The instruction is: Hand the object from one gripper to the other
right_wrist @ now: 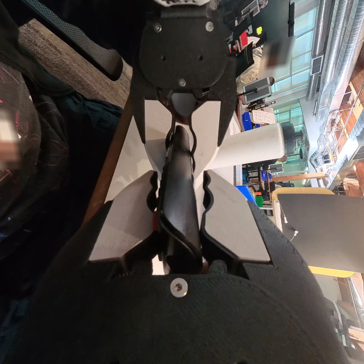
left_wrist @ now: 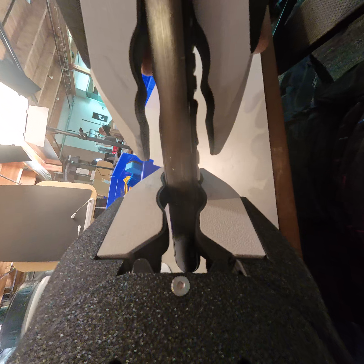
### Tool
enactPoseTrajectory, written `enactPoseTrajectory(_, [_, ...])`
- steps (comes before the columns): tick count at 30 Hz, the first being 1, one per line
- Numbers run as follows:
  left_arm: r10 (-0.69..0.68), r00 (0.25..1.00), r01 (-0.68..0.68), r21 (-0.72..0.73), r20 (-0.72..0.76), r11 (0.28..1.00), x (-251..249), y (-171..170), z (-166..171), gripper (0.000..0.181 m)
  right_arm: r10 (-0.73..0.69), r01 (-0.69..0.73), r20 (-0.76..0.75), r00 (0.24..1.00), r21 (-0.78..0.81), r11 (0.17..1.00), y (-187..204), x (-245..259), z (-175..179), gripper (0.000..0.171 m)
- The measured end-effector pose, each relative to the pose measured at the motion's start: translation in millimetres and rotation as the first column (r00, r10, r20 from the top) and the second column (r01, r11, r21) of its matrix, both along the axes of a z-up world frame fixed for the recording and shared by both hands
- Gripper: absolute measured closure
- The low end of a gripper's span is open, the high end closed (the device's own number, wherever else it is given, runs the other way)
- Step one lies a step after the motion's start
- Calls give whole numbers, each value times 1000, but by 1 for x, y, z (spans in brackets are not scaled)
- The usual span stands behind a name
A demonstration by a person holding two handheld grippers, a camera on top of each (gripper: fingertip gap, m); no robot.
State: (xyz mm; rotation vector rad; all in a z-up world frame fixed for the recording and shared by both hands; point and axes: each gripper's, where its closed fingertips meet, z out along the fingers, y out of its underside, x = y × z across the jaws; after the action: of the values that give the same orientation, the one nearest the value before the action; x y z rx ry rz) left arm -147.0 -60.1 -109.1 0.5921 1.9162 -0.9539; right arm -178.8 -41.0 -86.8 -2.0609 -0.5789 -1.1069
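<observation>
A long black remote-like object (left_wrist: 173, 98) is held in the air between my two grippers, which face each other tip to tip. My left gripper (left_wrist: 182, 177) is shut on one end of it, its wavy pads clamped on both sides. My right gripper (left_wrist: 178, 155) comes in from the top with its fingers on either side of the object's other end, and a gap shows on one side. In the right wrist view my right gripper (right_wrist: 179, 174) is open around the object (right_wrist: 179, 206), and the left gripper (right_wrist: 180, 149) pinches the far end.
A white table (left_wrist: 240, 137) with a wooden edge (left_wrist: 275, 157) lies beneath. A white bottle with a black cap (right_wrist: 252, 145) stands on it. Blue bins (left_wrist: 126, 177) and a black-panelled chair (left_wrist: 39, 222) are beyond. A person's dark clothing (right_wrist: 39, 157) is close beside the table.
</observation>
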Motion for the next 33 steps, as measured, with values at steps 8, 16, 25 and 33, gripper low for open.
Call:
enactPoseTrajectory(8, [134,984,-150,-144,-117,978,24,18,9,130,-68,68,218,974,8,998,-5,12,6,129])
enactPoseTrajectory(16, [-130,619,-444,-481,-775,756,23,49,25,105,-144,143,634,760,52,988,-27,25,36,129])
enactPoseTrajectory(25, [-725,-128,-564,-551,-677,614,-17,2,56,108,-56,55,839,542,31,998,-8,1,43,128])
enactPoseTrajectory(33, [-793,-13,-551,-658,-609,514,-11,9,71,153,-223,161,727,649,156,975,-19,28,36,123])
